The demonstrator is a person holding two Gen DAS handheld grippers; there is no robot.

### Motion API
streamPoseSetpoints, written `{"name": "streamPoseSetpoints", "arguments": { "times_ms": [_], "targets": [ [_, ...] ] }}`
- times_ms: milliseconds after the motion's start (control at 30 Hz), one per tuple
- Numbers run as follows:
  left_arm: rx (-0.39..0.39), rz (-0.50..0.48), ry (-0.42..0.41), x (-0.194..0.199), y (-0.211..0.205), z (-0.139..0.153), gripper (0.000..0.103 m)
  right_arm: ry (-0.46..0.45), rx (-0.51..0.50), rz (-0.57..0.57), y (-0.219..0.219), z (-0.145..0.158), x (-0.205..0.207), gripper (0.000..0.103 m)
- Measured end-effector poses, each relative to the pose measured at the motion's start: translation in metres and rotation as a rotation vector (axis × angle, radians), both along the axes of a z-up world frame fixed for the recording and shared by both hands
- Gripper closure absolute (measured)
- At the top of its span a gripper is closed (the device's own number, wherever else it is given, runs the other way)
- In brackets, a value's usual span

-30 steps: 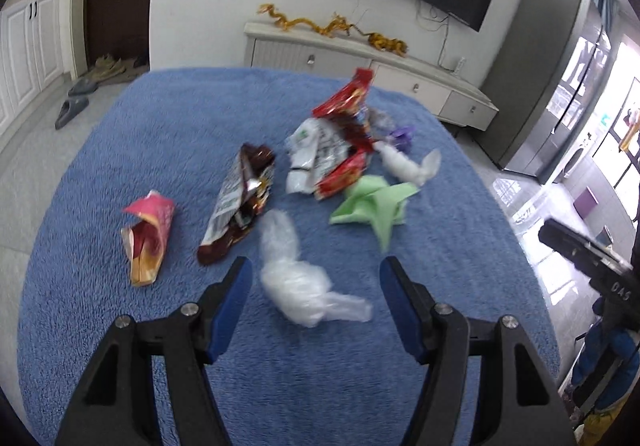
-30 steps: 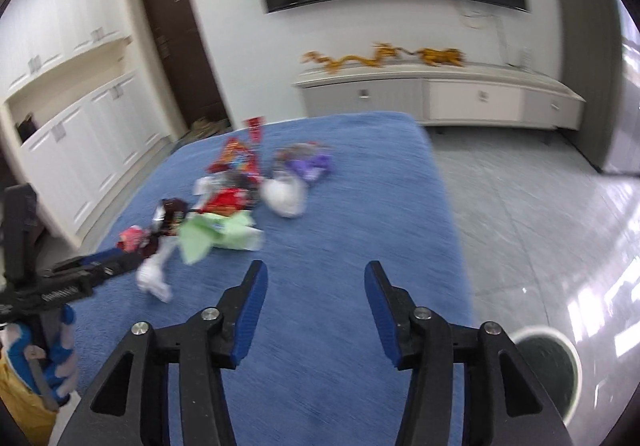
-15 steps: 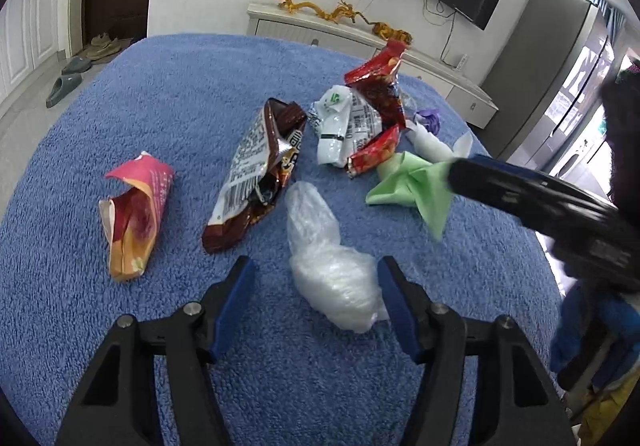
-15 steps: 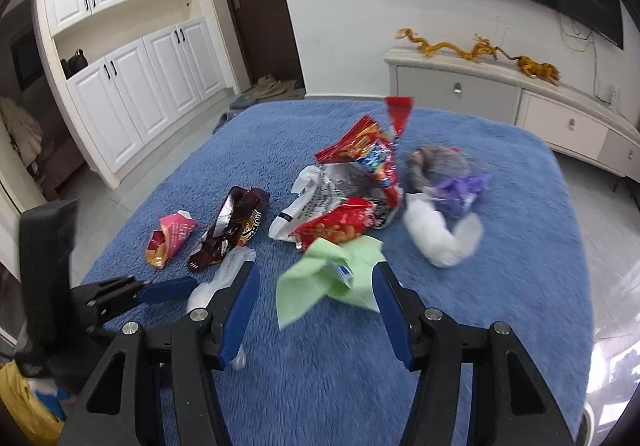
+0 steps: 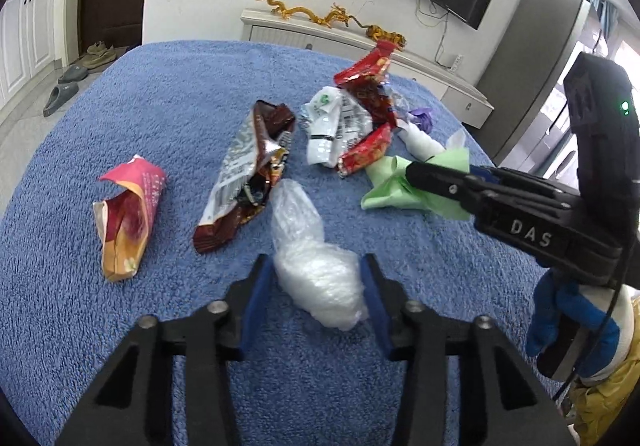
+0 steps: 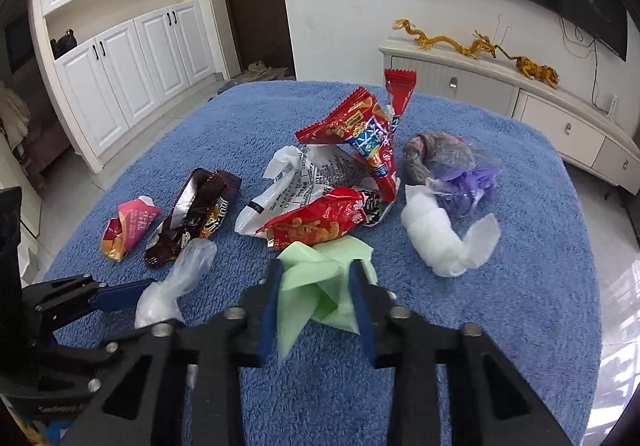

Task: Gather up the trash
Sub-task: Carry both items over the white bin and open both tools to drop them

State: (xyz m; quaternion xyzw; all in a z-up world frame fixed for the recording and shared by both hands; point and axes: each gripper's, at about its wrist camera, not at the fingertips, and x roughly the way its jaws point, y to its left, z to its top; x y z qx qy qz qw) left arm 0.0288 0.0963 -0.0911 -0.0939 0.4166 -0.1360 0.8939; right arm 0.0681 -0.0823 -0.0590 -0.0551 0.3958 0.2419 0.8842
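1. Since a second ago, our right gripper (image 6: 316, 296) swung in from open rug (image 6: 500, 386) onto the green wrapper (image 6: 320, 278), jaws closing on it.
2. Our left gripper (image 5: 316, 286), tilted down, closes around the clear bag (image 5: 316, 270) near the rug's near edge.

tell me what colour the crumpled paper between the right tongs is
Light green; the crumpled paper shows best in the right wrist view.

Wrapper print (image 6: 304, 182): too small to read.
Green paper (image 5: 394, 188): far side hidden behind the right gripper (image 5: 416, 174).
Person: cut off at the edge.
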Motion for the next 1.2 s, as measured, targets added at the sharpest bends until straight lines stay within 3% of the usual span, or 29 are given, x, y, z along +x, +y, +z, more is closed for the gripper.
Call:
{"name": "streamPoseSetpoints", "arguments": {
  "times_ms": [267, 567, 867, 1200],
  "targets": [
    [-0.001, 0.025, 0.009, -0.014, -0.002, 0.007, 0.067, -0.025, 0.038, -0.009, -0.021, 0.015, -0.027, 0.080],
    [-0.002, -0.022, -0.018, -0.046, -0.013, 0.030, 0.067, -0.069, 0.142, -0.068, -0.072, 0.039, -0.071, 0.080],
    [0.027, -0.236, -0.067, -0.059, -0.099, 0.062, 0.067, -0.142, 0.239, -0.354, -0.196, 0.056, -0.129, 0.080],
    [0.070, -0.499, -0.052, -0.061, -0.236, 0.072, 0.067, -0.109, 0.291, -0.739, -0.346, 0.013, -0.202, 0.080]
  ]
}}
